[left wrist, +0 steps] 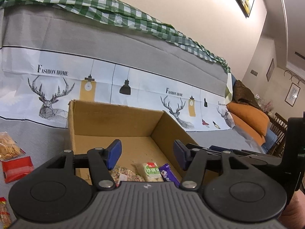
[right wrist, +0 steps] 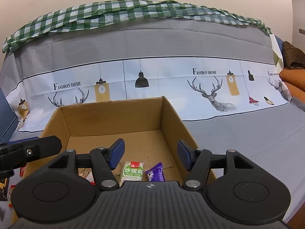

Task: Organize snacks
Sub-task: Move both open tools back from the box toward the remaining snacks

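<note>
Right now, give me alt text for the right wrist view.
The right hand-held gripper is open above a cardboard box holding a green snack and a purple snack. Behind is a sofa with a deer-print cover.

Grey sofa cover [right wrist: 238,133] carries cardboard box [right wrist: 114,118], red packet [left wrist: 17,168].

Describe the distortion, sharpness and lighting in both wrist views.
Left wrist view: fisheye bows the grey sofa cover, and the open brown cardboard box is sharp under even indoor light. Right wrist view: the green checked cloth arches, the corners go dark, and there is no glare.
</note>
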A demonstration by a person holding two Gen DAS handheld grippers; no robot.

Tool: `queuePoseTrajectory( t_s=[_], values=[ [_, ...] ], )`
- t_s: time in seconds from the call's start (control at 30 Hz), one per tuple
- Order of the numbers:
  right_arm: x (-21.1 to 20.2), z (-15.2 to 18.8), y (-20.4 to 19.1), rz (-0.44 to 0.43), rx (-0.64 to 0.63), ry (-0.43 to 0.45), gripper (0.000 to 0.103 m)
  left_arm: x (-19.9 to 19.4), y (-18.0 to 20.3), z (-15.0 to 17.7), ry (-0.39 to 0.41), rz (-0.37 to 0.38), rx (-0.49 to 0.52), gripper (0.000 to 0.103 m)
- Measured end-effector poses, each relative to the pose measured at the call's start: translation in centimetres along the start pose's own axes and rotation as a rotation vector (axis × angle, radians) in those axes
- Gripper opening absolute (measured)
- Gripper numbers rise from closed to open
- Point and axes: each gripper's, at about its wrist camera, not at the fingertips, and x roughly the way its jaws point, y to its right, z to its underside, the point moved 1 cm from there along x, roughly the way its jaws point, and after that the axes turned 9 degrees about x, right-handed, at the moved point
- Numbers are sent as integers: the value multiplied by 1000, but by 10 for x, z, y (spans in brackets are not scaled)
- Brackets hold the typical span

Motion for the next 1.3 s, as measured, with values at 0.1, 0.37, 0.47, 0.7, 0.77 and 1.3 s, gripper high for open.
queuePoseTrajectory(
  t_s=[0.1, 0.37, 0.47, 0.7, 0.77, 1.3],
  values=[
    [-1, 0, -1, 1, 0, 8, 63, -2, -3, -1, 8, -4, -17, 64],
    [-6, 3, -5, 13, -5, 26, 59, -14, -5, -1, 45, -68, -2, 67],
    [-8, 5, -7, 14, 7, 27, 57, -24, -5, 1, 62, -91, 26, 68],
    [-17, 7, -18, -10, 56, 28, 56, -55, -17, 3, 42, -86, 55, 69],
    [-21, 9, -23, -27, 69, 29, 54, -62, -26, 6, 9, -50, 30, 67],
    [-50, 26, -96, -287, 72, 12, 32, -101, -157, 24, -172, -277, -156, 34]
  ],
)
